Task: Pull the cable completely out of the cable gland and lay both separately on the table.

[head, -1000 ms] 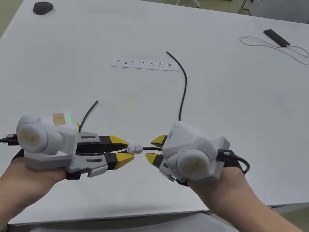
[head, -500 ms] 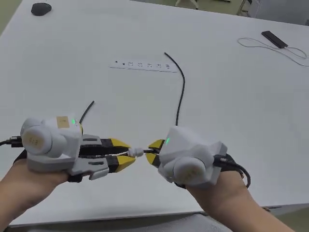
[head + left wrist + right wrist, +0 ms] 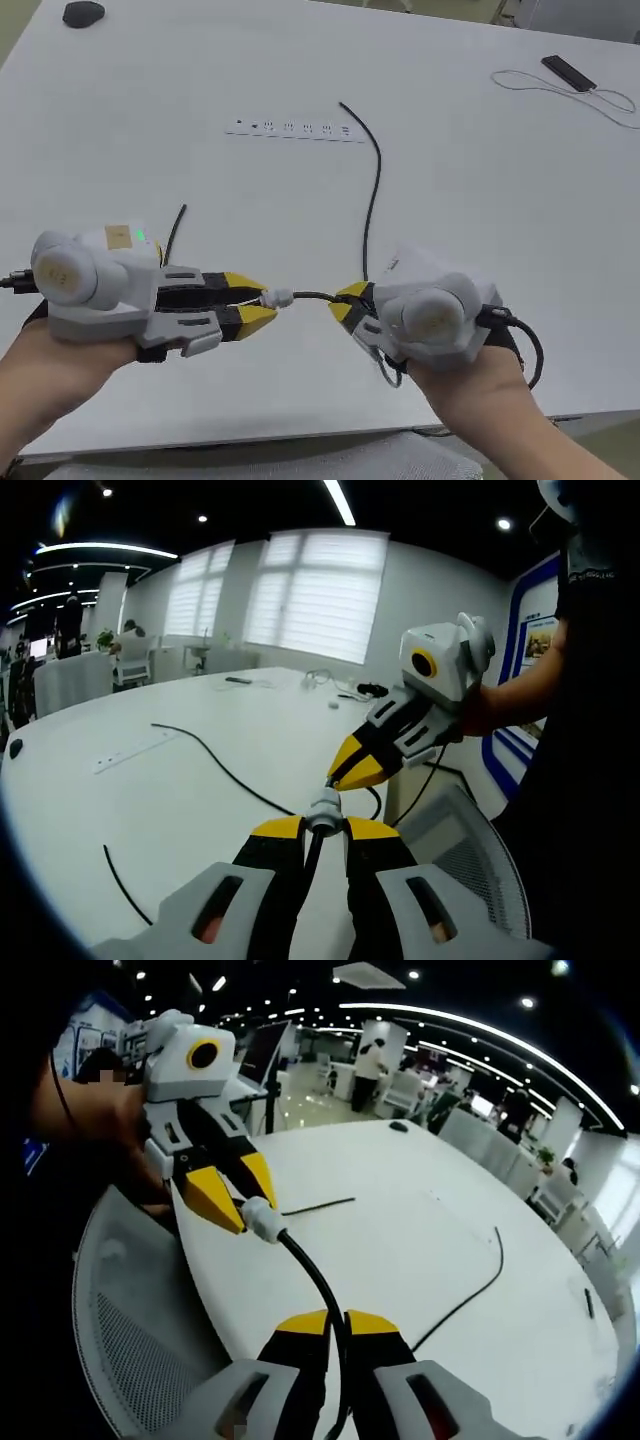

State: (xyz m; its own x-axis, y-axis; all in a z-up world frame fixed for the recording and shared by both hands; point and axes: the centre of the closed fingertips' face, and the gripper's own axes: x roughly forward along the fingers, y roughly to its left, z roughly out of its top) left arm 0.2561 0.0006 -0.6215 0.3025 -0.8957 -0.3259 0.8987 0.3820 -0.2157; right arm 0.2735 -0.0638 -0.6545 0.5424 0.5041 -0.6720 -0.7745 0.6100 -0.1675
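Note:
A white cable gland (image 3: 278, 297) sits in the yellow tips of my left gripper (image 3: 268, 302), which is shut on it just above the table's front edge. A short stretch of black cable (image 3: 311, 296) runs from the gland to my right gripper (image 3: 340, 302), shut on the cable. Beyond it the cable (image 3: 375, 190) trails across the table toward the power strip. In the left gripper view the gland (image 3: 324, 808) sticks out between the jaws of the left gripper (image 3: 325, 826). The right gripper (image 3: 338, 1322) pinches the cable (image 3: 305, 1265) leading to the gland (image 3: 258, 1218).
A white power strip (image 3: 295, 129) lies mid-table. A black cable end (image 3: 175, 231) shows behind the left gripper. A dark mouse (image 3: 82, 13) sits far left, a phone with a white cord (image 3: 570, 72) far right. The white table (image 3: 500, 220) ends just below both grippers.
The two grippers have drawn apart, the right one moving right. More black cable now shows between the gland and the right gripper.

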